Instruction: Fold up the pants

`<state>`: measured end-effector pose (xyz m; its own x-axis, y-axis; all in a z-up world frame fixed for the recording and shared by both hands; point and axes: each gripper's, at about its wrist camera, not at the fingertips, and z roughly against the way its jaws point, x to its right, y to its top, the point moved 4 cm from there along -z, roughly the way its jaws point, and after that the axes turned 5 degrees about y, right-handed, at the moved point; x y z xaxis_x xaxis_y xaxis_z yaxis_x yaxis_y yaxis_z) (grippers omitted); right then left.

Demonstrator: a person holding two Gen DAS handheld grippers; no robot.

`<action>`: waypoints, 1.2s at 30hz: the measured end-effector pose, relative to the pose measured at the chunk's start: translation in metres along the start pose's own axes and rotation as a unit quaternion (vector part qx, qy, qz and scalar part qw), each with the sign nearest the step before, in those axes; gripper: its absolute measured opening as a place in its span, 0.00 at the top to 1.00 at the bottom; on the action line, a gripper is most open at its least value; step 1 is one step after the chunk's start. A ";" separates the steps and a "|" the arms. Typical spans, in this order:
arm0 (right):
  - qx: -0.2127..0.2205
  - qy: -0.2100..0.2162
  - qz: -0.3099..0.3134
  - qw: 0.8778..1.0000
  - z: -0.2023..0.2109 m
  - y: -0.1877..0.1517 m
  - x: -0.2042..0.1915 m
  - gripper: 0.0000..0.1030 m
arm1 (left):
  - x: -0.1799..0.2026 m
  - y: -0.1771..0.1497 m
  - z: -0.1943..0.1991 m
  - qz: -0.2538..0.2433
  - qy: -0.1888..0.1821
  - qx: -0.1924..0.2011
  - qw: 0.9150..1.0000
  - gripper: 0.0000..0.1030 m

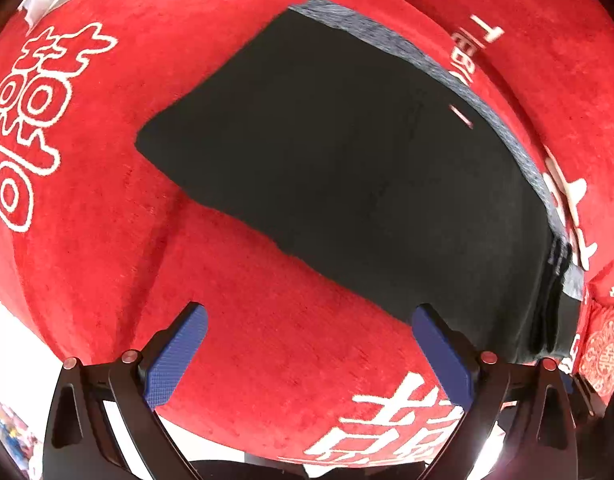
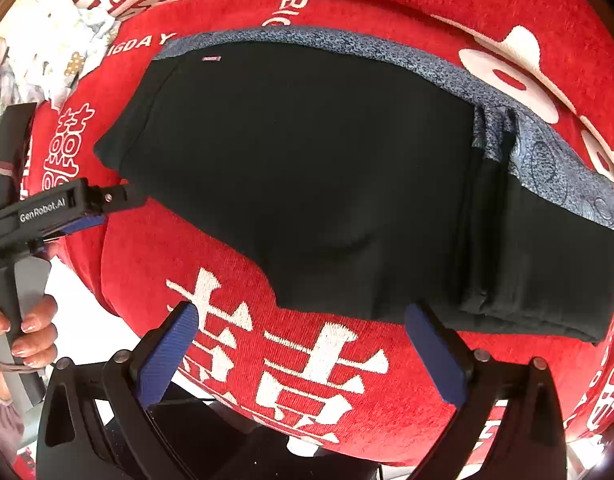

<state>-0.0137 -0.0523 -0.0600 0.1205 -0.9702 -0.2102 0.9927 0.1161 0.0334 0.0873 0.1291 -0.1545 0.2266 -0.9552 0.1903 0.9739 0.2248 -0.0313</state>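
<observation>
The black pants (image 1: 339,152) lie flat on a red blanket (image 1: 247,320), with a blue-grey patterned waistband (image 1: 487,108) along the far edge. In the right wrist view the pants (image 2: 307,168) show folded layers stacked at the right end (image 2: 527,272). My left gripper (image 1: 309,316) is open and empty, hovering over the blanket just short of the pants' near edge. My right gripper (image 2: 301,316) is open and empty at the pants' near edge. The left gripper's body (image 2: 63,208) appears at the left of the right wrist view, beside the pants' left corner.
The red blanket carries white characters (image 2: 307,360) and lettering (image 1: 31,112). A white floral cloth (image 2: 47,40) lies at the far left. The blanket's near edge drops to a pale floor (image 1: 11,340). A hand (image 2: 31,332) holds the left gripper's handle.
</observation>
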 end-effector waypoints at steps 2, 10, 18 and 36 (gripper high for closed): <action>-0.003 -0.001 -0.003 1.000 -0.002 0.002 0.000 0.00 | -0.010 0.004 -0.001 0.003 0.010 -0.004 1.000 0.01; -0.008 0.002 -0.004 1.000 -0.005 0.007 -0.001 0.00 | -0.039 0.018 -0.011 0.011 0.007 -0.011 1.000 0.01; -0.008 0.008 -0.005 1.000 -0.013 0.010 -0.008 0.00 | -0.066 0.033 -0.011 0.025 0.015 -0.003 1.000 0.01; 0.009 0.029 -0.031 0.999 -0.037 0.027 0.001 0.00 | -0.072 0.048 0.000 0.102 -0.248 0.035 0.963 0.01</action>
<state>0.0137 -0.0423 -0.0952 0.0589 -0.9614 -0.2689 0.9980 0.0509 0.0366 0.1175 0.2085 -0.1698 0.3613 -0.6845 0.6332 0.9028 0.4268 -0.0537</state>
